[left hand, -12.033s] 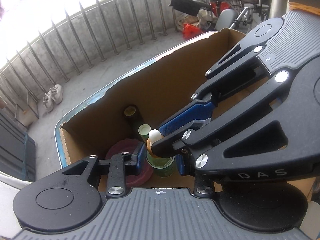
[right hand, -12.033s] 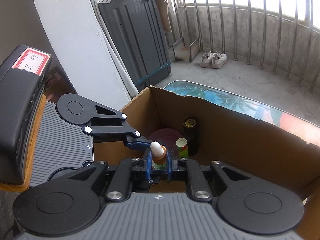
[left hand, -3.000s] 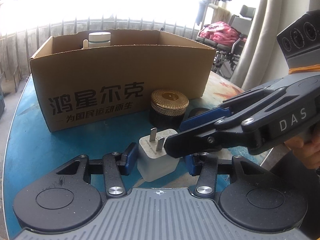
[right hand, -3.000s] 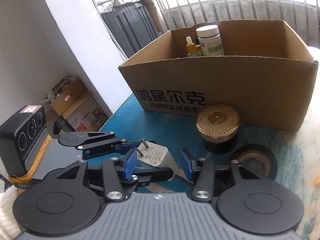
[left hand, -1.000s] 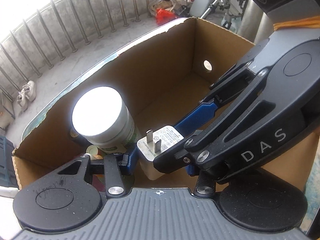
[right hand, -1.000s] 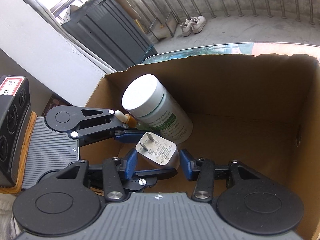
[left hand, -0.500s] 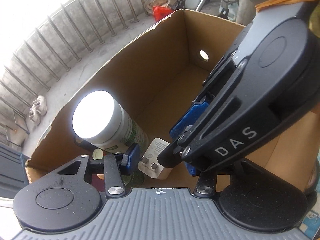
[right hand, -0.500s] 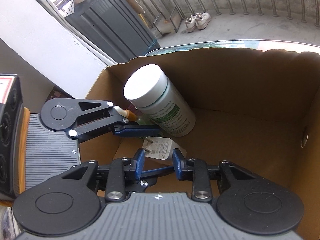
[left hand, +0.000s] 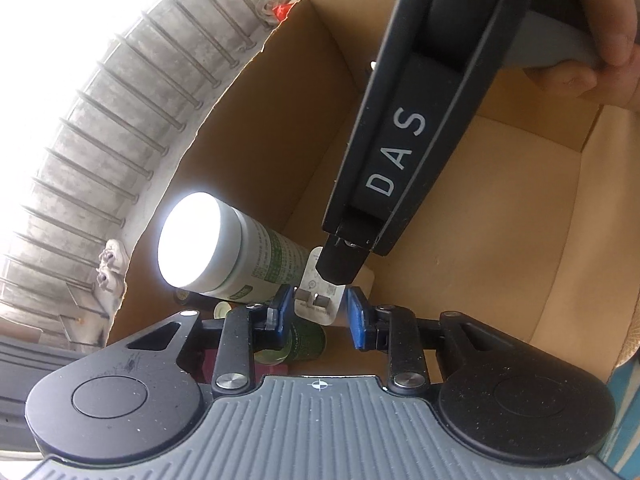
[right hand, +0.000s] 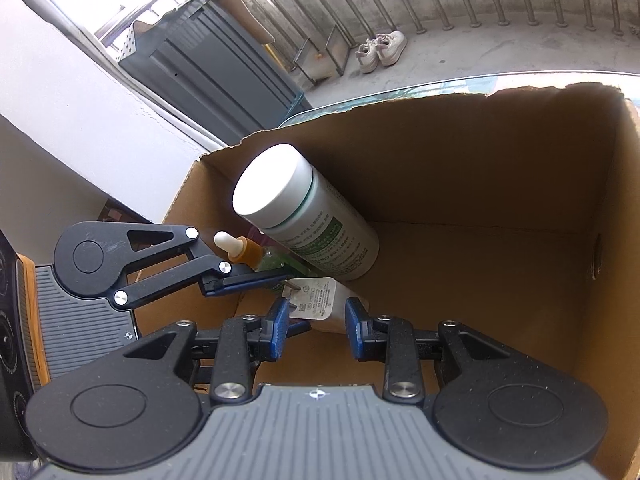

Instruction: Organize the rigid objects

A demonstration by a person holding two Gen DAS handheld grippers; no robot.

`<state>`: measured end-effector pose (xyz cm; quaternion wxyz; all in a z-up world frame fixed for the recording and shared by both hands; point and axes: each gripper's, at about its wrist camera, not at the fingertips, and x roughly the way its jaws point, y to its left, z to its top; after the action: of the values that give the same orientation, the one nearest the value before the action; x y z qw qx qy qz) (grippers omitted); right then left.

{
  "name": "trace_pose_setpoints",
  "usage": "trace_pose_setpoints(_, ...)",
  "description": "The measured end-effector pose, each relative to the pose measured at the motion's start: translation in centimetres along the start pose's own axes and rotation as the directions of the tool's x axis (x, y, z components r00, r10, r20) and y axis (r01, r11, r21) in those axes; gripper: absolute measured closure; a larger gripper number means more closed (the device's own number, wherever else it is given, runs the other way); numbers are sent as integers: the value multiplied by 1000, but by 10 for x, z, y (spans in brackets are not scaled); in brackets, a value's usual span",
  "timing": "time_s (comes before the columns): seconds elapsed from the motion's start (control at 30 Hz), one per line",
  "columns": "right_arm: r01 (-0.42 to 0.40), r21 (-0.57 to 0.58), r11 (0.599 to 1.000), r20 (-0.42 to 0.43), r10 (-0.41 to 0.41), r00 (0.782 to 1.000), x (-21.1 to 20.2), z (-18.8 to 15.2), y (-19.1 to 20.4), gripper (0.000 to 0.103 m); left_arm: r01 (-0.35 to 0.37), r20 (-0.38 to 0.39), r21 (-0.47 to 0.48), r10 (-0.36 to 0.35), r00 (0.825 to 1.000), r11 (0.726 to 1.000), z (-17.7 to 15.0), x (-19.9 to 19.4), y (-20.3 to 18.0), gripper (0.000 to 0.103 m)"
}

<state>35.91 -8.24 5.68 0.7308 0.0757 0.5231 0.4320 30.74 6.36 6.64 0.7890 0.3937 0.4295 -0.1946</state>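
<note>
A white plug adapter [left hand: 318,300] lies low inside the cardboard box [left hand: 480,216], next to a tall white-capped bottle [left hand: 216,248]. In the right wrist view the adapter [right hand: 316,300] rests on the box floor beside the bottle [right hand: 304,220]. My left gripper [left hand: 318,314] is open, its blue pads either side of the adapter with gaps. My right gripper [right hand: 314,318] is open around the adapter too, not touching it. The right gripper's body crosses the left view from above.
A dropper bottle [right hand: 240,248] and green-labelled jars [left hand: 300,344] stand at the box's left end. The box's right half [right hand: 500,280] shows bare floor. Balcony railings, shoes [right hand: 380,50] and a grey cabinet [right hand: 216,60] lie beyond the table.
Both grippers have gone lower into the box with the adapter. Both sets of pads have spread apart, and the adapter now rests on the box floor by the white bottle.
</note>
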Motion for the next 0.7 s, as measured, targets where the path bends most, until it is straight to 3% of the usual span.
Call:
trace_pose_setpoints(0.27, -15, 0, 1000, 2, 15, 1000, 1, -3, -2, 70, -135, -26, 212, 144, 989, 968, 2, 7, -23, 74)
trace_pose_setpoints(0.43, -20, 9, 1000, 2, 20, 1000, 3, -2, -4, 70, -156, -28, 209, 166, 986, 965, 7, 8, -21, 73)
trace_pose_setpoints(0.57, -23, 17, 1000, 8, 23, 1000, 3, -1, -6, 70, -97, -18, 143, 101, 995, 985, 12, -2, -11, 73)
trace_pose_setpoints(0.7, -35, 26, 999, 14, 34, 999, 3, -1, -7, 70, -138, -14, 162, 142, 990, 977, 15, -2, -10, 73)
